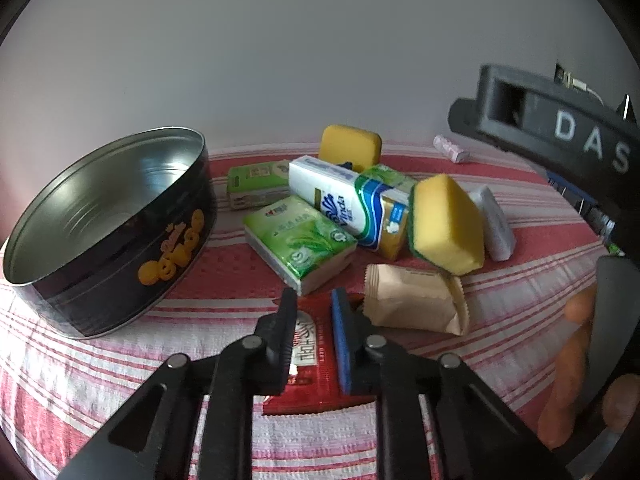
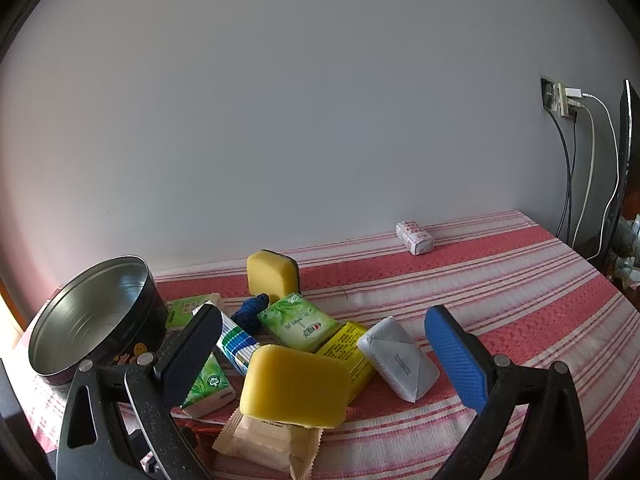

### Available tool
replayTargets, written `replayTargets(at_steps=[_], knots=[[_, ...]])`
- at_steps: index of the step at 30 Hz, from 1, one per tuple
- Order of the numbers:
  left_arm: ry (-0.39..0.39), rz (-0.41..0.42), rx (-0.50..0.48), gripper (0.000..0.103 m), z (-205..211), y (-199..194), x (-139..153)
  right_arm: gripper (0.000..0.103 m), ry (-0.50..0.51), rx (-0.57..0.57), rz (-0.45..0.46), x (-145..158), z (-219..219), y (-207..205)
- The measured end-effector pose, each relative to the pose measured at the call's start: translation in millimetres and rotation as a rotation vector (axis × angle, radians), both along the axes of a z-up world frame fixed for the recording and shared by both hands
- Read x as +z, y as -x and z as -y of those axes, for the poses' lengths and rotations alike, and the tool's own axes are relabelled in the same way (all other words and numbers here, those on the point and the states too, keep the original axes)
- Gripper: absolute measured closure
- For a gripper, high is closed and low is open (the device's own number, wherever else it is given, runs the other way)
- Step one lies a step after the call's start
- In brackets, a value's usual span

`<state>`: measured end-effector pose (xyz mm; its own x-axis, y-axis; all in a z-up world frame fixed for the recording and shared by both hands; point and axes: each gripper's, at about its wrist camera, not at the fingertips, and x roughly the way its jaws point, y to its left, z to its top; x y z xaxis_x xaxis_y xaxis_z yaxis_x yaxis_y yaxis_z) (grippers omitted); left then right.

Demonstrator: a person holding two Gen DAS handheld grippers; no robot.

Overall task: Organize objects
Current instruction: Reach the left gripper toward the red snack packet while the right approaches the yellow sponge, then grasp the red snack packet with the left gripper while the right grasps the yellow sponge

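left gripper (image 1: 314,300) clamped on a red packet (image 1: 316,364) lying on the striped cloth (image 1: 100,380), near the front of the pile – jaws pinched in on its two sides, a tan wrapper (image 1: 416,300) just right of it and a green tissue pack (image 1: 300,236) just behind. right gripper (image 2: 320,344) spread wide with nothing between the pads, hanging over the pile – a yellow sponge (image 2: 296,384), a white wrapped bar (image 2: 400,356), a yellow box (image 2: 348,352), more tissue packs. empty black tin (image 1: 108,236) stands open on the left of the cloth, apart from the pile; a second sponge (image 1: 350,146) at the back, and a small pink-white packet (image 2: 414,237) well apart by the wall.
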<state>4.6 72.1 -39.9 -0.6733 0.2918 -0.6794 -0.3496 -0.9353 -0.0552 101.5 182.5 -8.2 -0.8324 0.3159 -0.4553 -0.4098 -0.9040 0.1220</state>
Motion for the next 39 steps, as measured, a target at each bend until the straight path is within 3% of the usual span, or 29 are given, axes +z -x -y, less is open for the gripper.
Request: replayTargets(at_steps=[4,12,20,26,29,30,31,33,36,38,39], knots=[[-0.050,-0.011,0.004,0.091,8.1,-2.0,3.2,0.000,0.001,0.002,0.001,-0.3,-0.4,-0.6],[-0.064,-0.085,-0.014,0.091,29.1,-18.0,13.4,0.001,0.013,0.005,-0.008,3.5,-2.8,-3.3],[0.007,-0.189,0.072,0.091,37.9,-23.9,23.5,0.001,0.043,0.120,0.048,-1.7,-0.6,0.3],[0.004,-0.071,-0.010,0.089,30.0,-14.6,14.1,0.001,0.013,0.139,0.089,-9.3,-5.0,0.9],[0.048,-0.014,-0.042,0.062,13.4,-11.6,5.5,0.001,0.040,0.115,0.091,-9.8,-16.4,1.1],[0.071,-0.002,-0.043,0.046,7.2,-9.1,2.9,0.001,0.051,0.110,0.091,-10.1,-19.8,1.3],[0.089,0.002,-0.042,0.041,2.5,-7.4,0.8,0.001,0.065,0.103,0.090,-10.4,-23.8,1.0],[0.129,0.035,-0.033,0.042,-7.2,-0.6,-6.4,0.001,0.079,0.101,0.088,-10.4,-29.4,0.8],[0.129,0.119,-0.016,0.042,-7.2,11.1,-20.0,0.001,0.076,0.106,0.094,-9.5,-36.2,0.7],[0.080,0.135,-0.004,0.046,1.1,14.0,-20.5,0.001,0.082,0.119,0.098,-10.2,-41.9,1.0],[0.082,0.130,0.006,0.057,3.0,13.8,-20.4,0.001,0.093,0.132,0.106,-11.2,-44.9,2.9]])
